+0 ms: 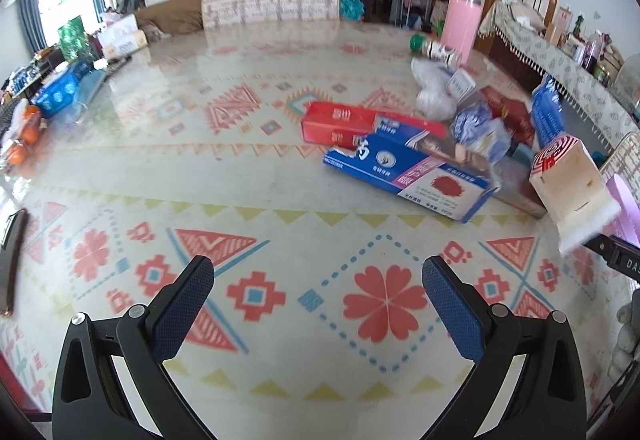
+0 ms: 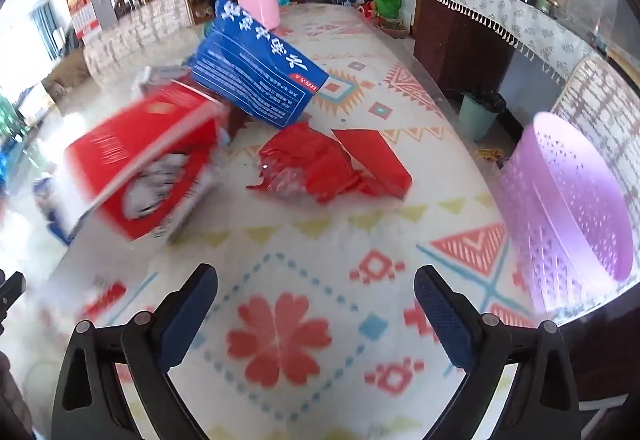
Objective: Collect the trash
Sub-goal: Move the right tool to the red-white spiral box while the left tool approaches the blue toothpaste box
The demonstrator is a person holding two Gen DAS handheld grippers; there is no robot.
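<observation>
A heap of trash lies on the patterned table. In the left wrist view it holds a red box [image 1: 340, 122], a blue and white box [image 1: 404, 172], crumpled plastic [image 1: 478, 130], a white bag [image 1: 434, 92] and a green-capped bottle [image 1: 436, 50]. My left gripper [image 1: 318, 282] is open and empty, short of the heap. In the right wrist view I see a blurred red box [image 2: 140, 164], a blue box [image 2: 256, 72], a red wrapper [image 2: 308, 166] and a flat red box [image 2: 376, 160]. My right gripper [image 2: 316, 290] is open and empty. A purple basket [image 2: 568, 200] stands at the right.
A pink bottle [image 1: 462, 20] stands at the far side of the table. A blue pack [image 1: 60, 90] and oranges [image 1: 28, 136] lie at the left edge. A green bin [image 2: 478, 112] stands on the floor beyond the table's right edge. A chair back [image 1: 272, 2] is behind.
</observation>
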